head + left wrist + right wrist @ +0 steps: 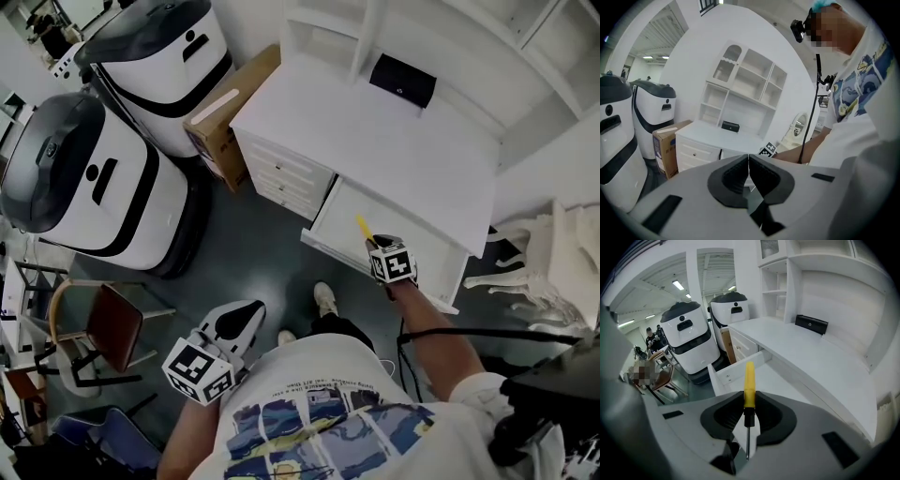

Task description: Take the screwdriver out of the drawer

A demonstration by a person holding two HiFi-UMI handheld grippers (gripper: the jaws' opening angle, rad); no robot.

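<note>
A screwdriver [749, 392] with a yellow handle and a thin metal shaft sits clamped in my right gripper [749, 404], handle pointing away from the camera. In the head view the right gripper [375, 242] hangs above the pulled-out white drawer [337, 211] of the desk [375, 131], the yellow screwdriver [364, 228] sticking out of it. The drawer [736, 373] lies below the tool in the right gripper view. My left gripper [246, 317] is low at the left, away from the desk, its jaws pressed together on nothing [748, 166].
Two large white-and-black machines [103, 178] stand left of the desk beside a cardboard box [225, 117]. A small black box [403, 82] rests on the desk top under the shelves. A brown chair [103, 323] stands at the lower left. An ornate white piece [544, 262] is at the right.
</note>
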